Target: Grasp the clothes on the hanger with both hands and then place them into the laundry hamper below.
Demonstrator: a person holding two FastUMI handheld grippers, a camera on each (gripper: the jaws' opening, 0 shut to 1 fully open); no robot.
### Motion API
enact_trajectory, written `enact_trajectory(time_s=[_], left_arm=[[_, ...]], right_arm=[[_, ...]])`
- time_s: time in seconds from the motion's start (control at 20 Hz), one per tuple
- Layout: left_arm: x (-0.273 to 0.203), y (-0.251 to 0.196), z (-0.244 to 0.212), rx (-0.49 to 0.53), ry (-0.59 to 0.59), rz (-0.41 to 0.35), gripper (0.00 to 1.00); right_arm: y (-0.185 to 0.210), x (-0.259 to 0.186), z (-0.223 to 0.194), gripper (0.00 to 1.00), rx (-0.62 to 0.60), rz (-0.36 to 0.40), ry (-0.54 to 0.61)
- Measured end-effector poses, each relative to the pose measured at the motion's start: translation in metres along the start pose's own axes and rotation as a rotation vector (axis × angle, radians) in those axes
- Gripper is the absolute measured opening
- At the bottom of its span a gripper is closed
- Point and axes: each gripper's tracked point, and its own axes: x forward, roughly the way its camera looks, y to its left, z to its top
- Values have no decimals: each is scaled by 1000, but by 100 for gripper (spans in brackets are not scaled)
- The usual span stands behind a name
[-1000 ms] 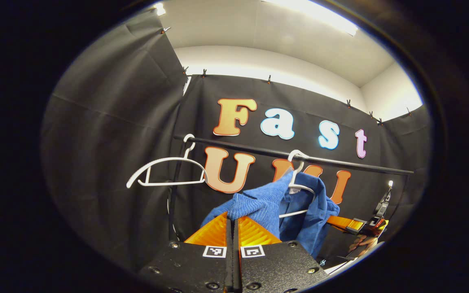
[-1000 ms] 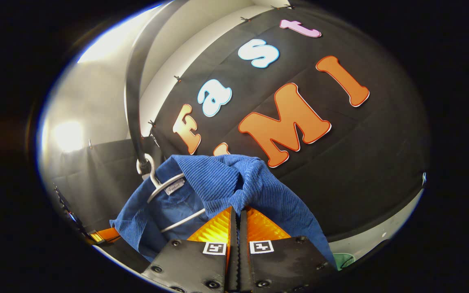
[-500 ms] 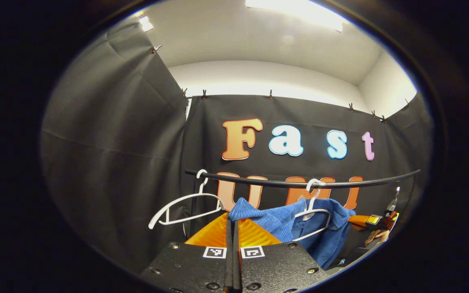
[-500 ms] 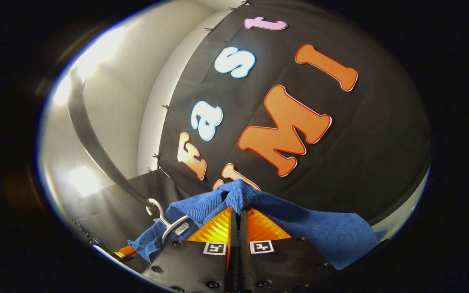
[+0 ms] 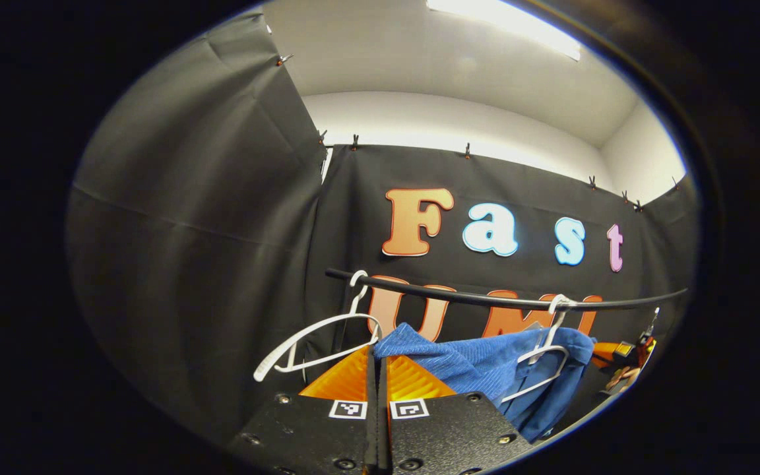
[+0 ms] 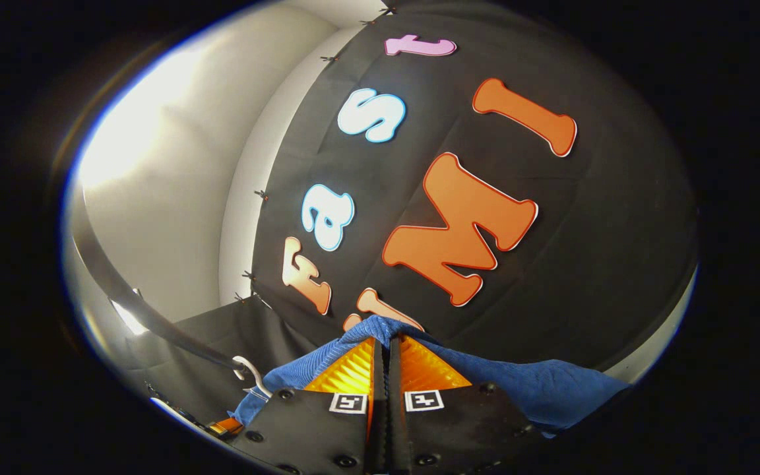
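I'm clamping my left gripper (image 5: 377,354) tight on a fold of the blue garment (image 5: 485,363), fingers pressed together with cloth pinched at the tips. My right gripper (image 6: 386,344) is gripping another bunch of the same garment, which is draping off both sides of it. The garment is stretching toward its white hanger (image 5: 541,353), hooked on the black rail (image 5: 485,300). An empty white hanger (image 5: 317,333) is hanging farther left along the rail.
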Motion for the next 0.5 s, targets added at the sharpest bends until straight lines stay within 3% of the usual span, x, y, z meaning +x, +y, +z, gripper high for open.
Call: enact_trajectory(time_s=[0.5], left_arm=[[77,30,-44,127,38,36,0]], right_arm=[[8,6,-4,7,43,38,-4]])
